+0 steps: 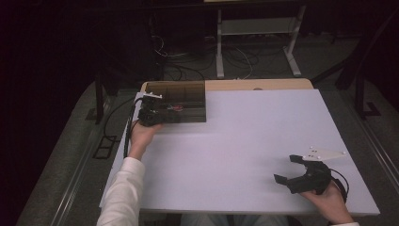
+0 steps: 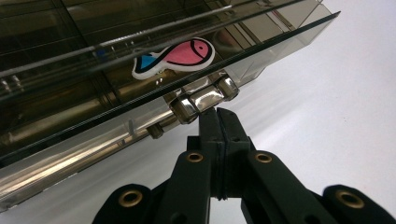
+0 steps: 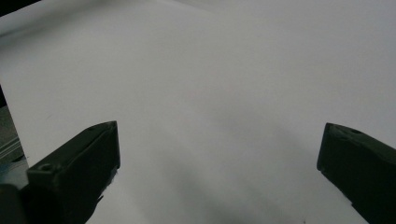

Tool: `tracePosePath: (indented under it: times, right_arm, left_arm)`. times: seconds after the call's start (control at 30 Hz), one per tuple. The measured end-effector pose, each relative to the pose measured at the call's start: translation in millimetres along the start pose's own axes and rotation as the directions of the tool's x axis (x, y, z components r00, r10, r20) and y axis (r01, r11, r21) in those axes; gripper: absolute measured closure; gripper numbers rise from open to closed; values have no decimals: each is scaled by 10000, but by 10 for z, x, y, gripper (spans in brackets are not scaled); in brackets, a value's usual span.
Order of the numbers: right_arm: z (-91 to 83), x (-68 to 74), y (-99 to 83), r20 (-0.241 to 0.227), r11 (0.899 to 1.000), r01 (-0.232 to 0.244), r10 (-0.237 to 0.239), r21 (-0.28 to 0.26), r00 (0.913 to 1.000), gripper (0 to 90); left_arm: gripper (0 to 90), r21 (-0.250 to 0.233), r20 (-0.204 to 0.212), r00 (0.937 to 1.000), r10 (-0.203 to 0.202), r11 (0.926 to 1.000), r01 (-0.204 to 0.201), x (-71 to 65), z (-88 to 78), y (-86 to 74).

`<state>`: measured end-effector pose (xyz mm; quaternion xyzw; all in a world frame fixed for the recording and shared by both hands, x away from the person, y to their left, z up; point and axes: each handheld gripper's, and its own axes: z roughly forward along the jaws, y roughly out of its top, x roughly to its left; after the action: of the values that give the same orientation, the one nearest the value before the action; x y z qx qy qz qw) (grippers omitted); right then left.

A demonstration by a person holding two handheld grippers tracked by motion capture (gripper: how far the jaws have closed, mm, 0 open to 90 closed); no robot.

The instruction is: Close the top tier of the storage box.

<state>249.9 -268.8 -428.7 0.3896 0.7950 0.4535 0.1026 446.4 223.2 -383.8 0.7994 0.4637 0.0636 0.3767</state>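
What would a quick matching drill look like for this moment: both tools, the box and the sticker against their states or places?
Column one:
1. left tool
2. right tool
3. tinted clear compartment box
4. fish sticker

Column two:
A. pink and blue, seen through the box lid
B. jaws pressed together at the box's shiny latch
C. far left part of the white table
D. jaws wide apart over bare table

Pairs: 1-B, 2-D, 3-C, 4-A

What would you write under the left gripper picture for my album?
Shut left gripper noses up to the clear box's shiny latch, fish sticker above.
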Motion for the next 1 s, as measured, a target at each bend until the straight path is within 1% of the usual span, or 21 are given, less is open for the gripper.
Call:
tracePosePath:
  times: [0.37, 0.5, 0.77, 1.0]
  right_arm:
    - [3, 1, -2, 25, 10000, 45, -45, 30, 10000, 0]
    - [2, 3, -3, 35, 10000, 50, -50, 32, 10000, 0]
    - [-1, -1, -5, 41, 10000, 18, -18, 16, 10000, 0]
    - [-1, -2, -6, 45, 10000, 16, -16, 29, 10000, 0]
  left_arm:
    - [891, -93, -136, 9999, -98, 9999, 97, 35, 49, 53]
    - [891, -220, -136, 9997, -214, 9995, 211, 51, 70, 60]
    - [891, -283, -262, 9995, -197, 9994, 190, 51, 94, 67]
    - [890, -346, -210, 9994, -260, 9991, 252, 57, 99, 64]
